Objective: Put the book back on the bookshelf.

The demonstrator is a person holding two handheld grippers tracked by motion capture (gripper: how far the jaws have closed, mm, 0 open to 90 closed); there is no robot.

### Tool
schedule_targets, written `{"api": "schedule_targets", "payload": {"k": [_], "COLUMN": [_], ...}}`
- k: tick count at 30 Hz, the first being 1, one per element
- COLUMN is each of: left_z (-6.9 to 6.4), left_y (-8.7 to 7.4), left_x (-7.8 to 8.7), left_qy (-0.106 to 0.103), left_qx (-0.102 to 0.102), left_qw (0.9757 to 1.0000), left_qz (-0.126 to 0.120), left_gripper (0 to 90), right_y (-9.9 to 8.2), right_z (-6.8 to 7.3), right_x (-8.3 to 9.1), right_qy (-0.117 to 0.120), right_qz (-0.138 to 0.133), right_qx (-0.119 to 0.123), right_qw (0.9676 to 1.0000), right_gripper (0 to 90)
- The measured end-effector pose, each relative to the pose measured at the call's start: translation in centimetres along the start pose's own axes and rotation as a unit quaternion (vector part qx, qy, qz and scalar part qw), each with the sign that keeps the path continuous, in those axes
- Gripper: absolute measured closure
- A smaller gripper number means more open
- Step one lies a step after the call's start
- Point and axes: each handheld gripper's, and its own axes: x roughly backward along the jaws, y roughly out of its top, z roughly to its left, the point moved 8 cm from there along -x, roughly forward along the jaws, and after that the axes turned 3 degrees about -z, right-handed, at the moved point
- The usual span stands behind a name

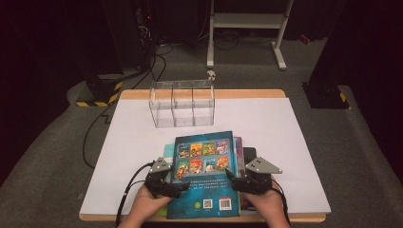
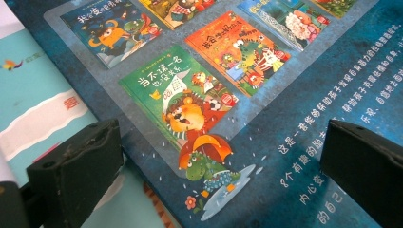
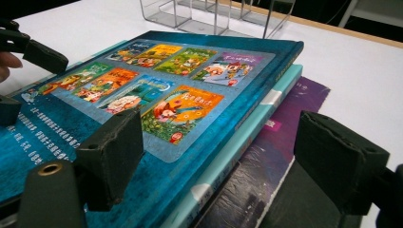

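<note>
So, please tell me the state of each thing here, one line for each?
Blue book: closed, flat, topmost on the stack.
Clear organizer: upright, compartments empty.
Left gripper: open, jaws straddling the book's left edge.
Right gripper: open, jaws straddling its right edge.

A dark blue picture book [image 1: 205,175] lies flat, back cover up, on top of a small stack at the near edge of the table [image 1: 294,142], about midway along it. Its cover shows eight small colourful book covers (two rows of four) above white Chinese text, with codes near the bottom. Its spine edge faces right.
</note>
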Motion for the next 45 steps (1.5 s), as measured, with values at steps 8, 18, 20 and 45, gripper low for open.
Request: {"api": "schedule_targets", "payload": {"k": [8, 18, 20, 45], "left_z": [-0.5, -1.6, -1.8, -0.3], "left_y": [0.1, 0.3, 0.3, 0.3], "left_x": [-0.6, -1.5, -1.6, 0.7], "left_qy": [-0.002, -0.008, -0.01, -0.025], "left_qx": [-0.005, -0.006, -0.006, 0.028], "left_qw": [1.0, 0.9999, 0.9999, 0.9992], "left_qz": [0.004, 0.005, 0.005, -0.014], "left_gripper": [0.7, 0.7, 0.8, 31.6], "right_y": [-0.6, -0.6, -0.5, -1.6], "right_z": [-0.5, -0.4, -0.6, 0.1], "right_x": [0.2, 0.3, 0.4, 0.9], "right_qy": [-0.004, 0.017, 0.015, 0.046], "right_qz": [0.006, 0.005, 0.003, 0.027], "right_qx": [-0.009, -0.031, -0.037, -0.062], "right_qw": [0.9999, 0.9994, 0.9992, 0.9966], "right_gripper": [17.5, 15.7, 15.5, 21.6]}}
